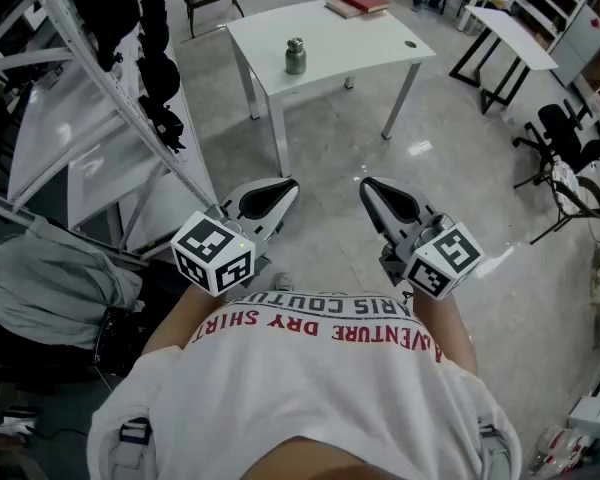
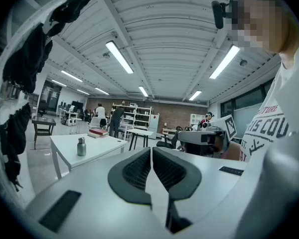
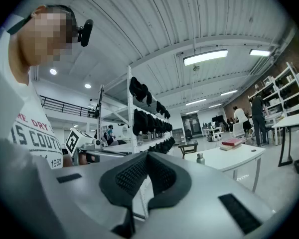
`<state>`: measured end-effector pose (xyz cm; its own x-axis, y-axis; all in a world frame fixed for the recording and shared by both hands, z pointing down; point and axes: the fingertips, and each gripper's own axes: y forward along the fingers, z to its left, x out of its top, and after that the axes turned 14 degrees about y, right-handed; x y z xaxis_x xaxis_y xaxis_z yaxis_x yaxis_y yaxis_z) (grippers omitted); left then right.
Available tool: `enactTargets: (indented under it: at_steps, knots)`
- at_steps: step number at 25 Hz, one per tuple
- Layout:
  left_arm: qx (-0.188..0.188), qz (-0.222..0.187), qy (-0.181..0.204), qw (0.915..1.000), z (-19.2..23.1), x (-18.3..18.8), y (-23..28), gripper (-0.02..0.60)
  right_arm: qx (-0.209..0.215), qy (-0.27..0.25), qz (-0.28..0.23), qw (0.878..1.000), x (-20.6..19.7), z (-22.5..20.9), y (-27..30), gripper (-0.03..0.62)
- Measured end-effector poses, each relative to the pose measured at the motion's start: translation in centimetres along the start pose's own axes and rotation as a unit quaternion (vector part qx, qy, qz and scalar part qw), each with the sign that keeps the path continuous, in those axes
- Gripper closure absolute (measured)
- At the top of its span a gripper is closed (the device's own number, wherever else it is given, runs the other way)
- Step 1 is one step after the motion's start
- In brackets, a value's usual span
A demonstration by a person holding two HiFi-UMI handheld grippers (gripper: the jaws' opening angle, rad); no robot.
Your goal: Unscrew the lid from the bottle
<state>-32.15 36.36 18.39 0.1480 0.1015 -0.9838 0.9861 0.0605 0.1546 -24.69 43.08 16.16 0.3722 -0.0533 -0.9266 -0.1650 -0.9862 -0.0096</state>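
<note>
Holding my left gripper point(image 1: 285, 188) and right gripper point(image 1: 372, 188) side by side, ribbed black pads point(image 2: 134, 171) pressed together, empty. Squat metallic bottle point(image 1: 295, 56) stands on smooth white table point(image 1: 360, 43), well apart.

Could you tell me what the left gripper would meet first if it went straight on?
Nothing near: the left gripper faces open space, aimed just right of the white table; depth is unclear beyond that.

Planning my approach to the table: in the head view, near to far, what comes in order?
The left gripper and right gripper, side by side → small silver metal bottle → flat red books
</note>
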Motion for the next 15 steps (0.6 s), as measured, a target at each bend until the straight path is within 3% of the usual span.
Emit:
enactTargets:
  at_steps: [11, 12, 14, 15]
  knots:
    - [0.008, 0.005, 0.021, 0.9997, -1.7, -0.4, 0.2, 0.543, -0.020, 0.006, -0.006, 1.000, -0.2, -0.4, -2.4, 0.562]
    - [0.008, 0.007, 0.021, 0.9997, -1.7, -0.6, 0.3, 0.543, -0.024, 0.006, -0.005, 1.000, -0.3, -0.7, -2.6, 0.544]
    - [0.006, 0.008, 0.016, 0.9998, -1.5, -1.1, 0.7, 0.532, -0.025, 0.006, -0.007, 1.000, -0.2, -1.2, -2.8, 0.449]
    - [0.003, 0.010, 0.014, 0.9999, -1.3, -1.4, 0.9, 0.474, -0.025, 0.007, -0.009, 1.000, -0.2, -1.6, -2.8, 0.418]
